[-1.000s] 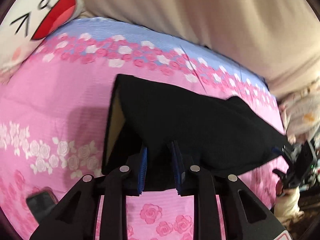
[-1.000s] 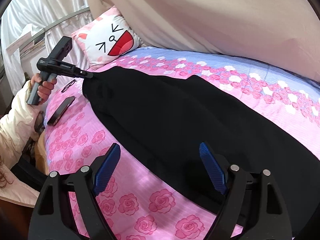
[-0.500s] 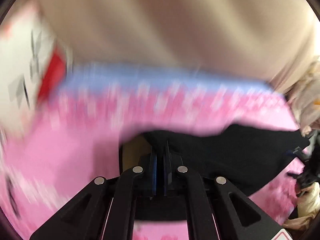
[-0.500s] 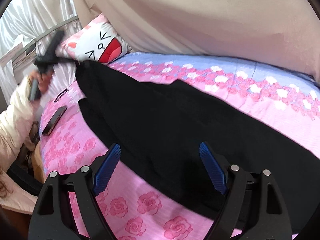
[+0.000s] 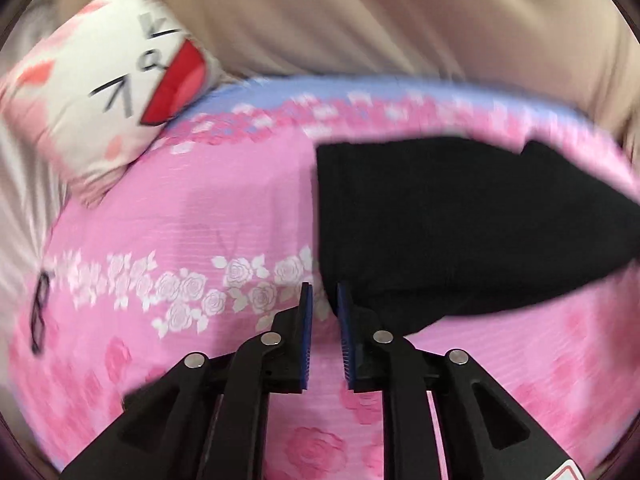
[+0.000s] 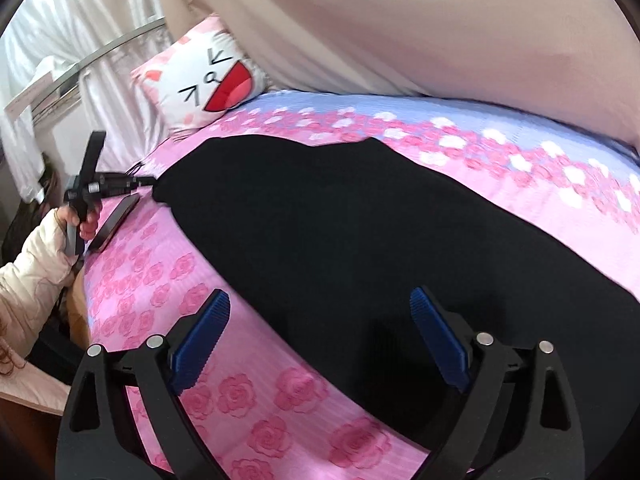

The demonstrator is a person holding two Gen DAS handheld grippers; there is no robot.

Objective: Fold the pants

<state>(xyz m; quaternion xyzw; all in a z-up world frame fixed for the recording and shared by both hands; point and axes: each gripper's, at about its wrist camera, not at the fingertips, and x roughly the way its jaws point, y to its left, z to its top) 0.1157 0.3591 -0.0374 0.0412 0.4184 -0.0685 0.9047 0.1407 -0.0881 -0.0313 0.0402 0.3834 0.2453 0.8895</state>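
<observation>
Black pants (image 6: 360,240) lie flat across the pink floral bedsheet (image 6: 152,280). In the left wrist view they (image 5: 440,220) spread to the right of my left gripper (image 5: 323,296), whose blue pads stand slightly apart with nothing between them, just off the pants' near-left corner. That gripper also shows in the right wrist view (image 6: 148,182), at the pants' left end. My right gripper (image 6: 320,320) is wide open and empty, hovering over the pants' near edge.
A cat-face pillow (image 5: 116,92) sits at the head of the bed. A dark phone (image 6: 114,222) lies on the sheet by the left hand. Eyeglasses (image 5: 40,308) lie at the sheet's left edge. Beige fabric (image 6: 400,20) hangs behind.
My left gripper, shut on the lifted pants corner half a second ago, has laid it down flat and opened slightly. The right gripper stayed open and barely moved.
</observation>
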